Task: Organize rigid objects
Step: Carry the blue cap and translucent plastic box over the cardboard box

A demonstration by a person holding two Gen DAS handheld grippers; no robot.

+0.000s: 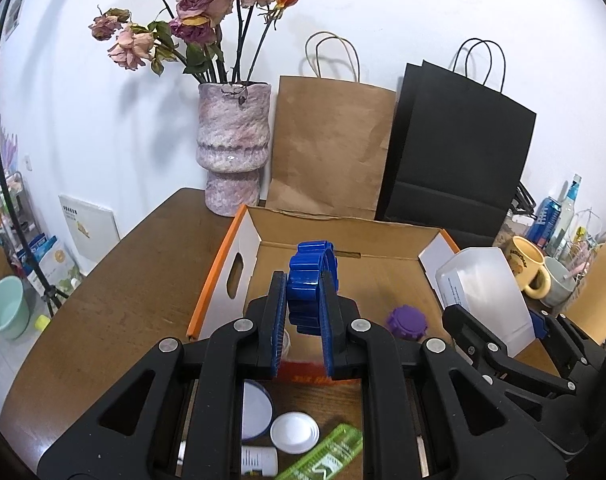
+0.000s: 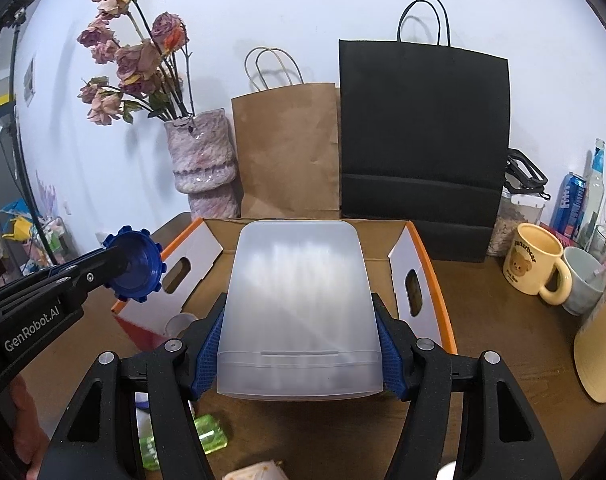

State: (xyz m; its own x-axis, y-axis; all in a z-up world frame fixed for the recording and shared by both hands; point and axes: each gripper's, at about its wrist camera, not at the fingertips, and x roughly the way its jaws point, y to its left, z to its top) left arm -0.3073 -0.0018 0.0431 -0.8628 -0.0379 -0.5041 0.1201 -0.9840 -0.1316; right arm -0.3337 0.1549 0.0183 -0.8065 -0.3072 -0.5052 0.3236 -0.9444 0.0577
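Note:
My left gripper (image 1: 303, 280) is shut on a blue ridged lid (image 1: 309, 276), which it holds on edge above the near part of an open cardboard box (image 1: 215, 276) with orange rims. A purple ridged lid (image 1: 406, 322) lies on the box floor at the right. My right gripper (image 2: 299, 304) is shut on a frosted plastic container (image 2: 299, 312) in front of the same box (image 2: 435, 280). In the right wrist view the left gripper (image 2: 119, 264) shows at the left with the blue lid (image 2: 137, 266).
Behind the box stand a vase of dried roses (image 1: 233, 148), a brown paper bag (image 1: 327, 148) and a black paper bag (image 1: 459, 152). A yellow mug (image 2: 537, 260), a grey cup (image 2: 585, 280), cans and bottles crowd the right. A white lid (image 1: 295, 432) and green packet (image 1: 327, 460) lie near me.

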